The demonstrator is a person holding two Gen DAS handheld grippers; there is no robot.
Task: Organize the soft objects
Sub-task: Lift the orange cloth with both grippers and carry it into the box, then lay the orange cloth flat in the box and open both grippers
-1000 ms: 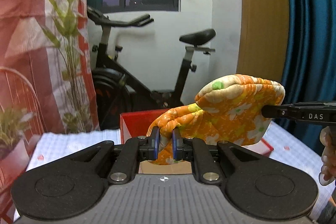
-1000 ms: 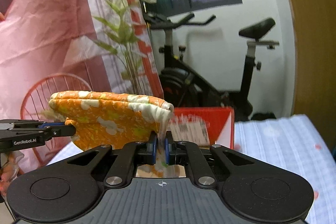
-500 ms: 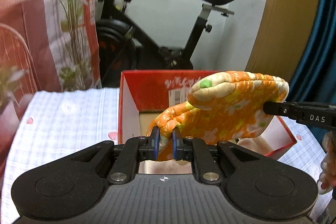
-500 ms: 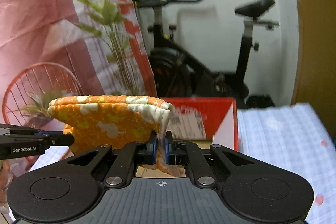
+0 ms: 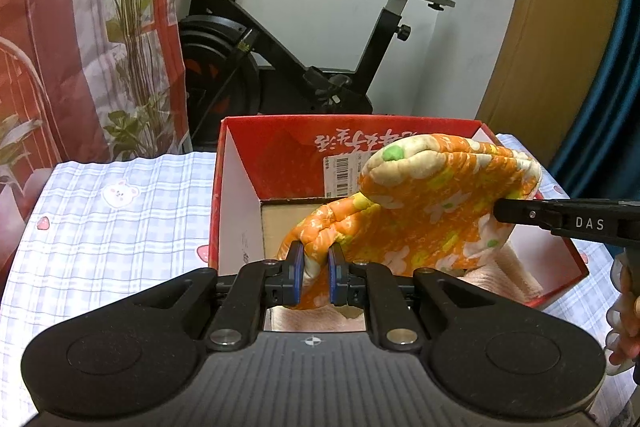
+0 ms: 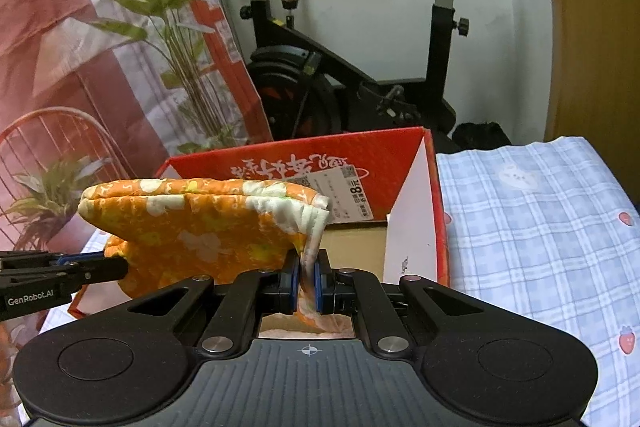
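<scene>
- L gripper [image 5: 316,269]: blue pads pinched on one end of the quilt [image 5: 432,211]; fabric bunched betw the pads.
- R gripper [image 6: 307,285]: pads pressed nearly together, clamping the quilt's other end, a thin white-edged corner, w/ a bit of cloth hanging below the pads.
- Quilt: orange, padded, white flowers + green dots, folded into a thick bundle. Held in the air betw both grippers, spanning the open top of the box [image 5: 280,147]. Its lower edge hangs inside the box walls; can't tell if it touches what's underneath.
- In the L view the R gripper comes in from the right edge as a black bar marked "DAS", tip at the quilt's far end. In the R view the L gripper comes in from the left, marked "GenRobot.AI".
- Box: red outside, white side walls, brown cardboard floor, barcode label on the far inner wall. Open top, sits on the cloth [image 5: 120,227].
- Pale pink soft thing [image 5: 504,275] already in the box, under the quilt, at the near right side.
- Cloth: light blue check w/ small strawberry + bear prints.
- Fingers [image 5: 624,311] of a hand at the far right edge of the L view.
- Behind: exercise bike [image 5: 288,39], plant [image 5: 128,19], red-and-white curtain [image 5: 48,27].
</scene>
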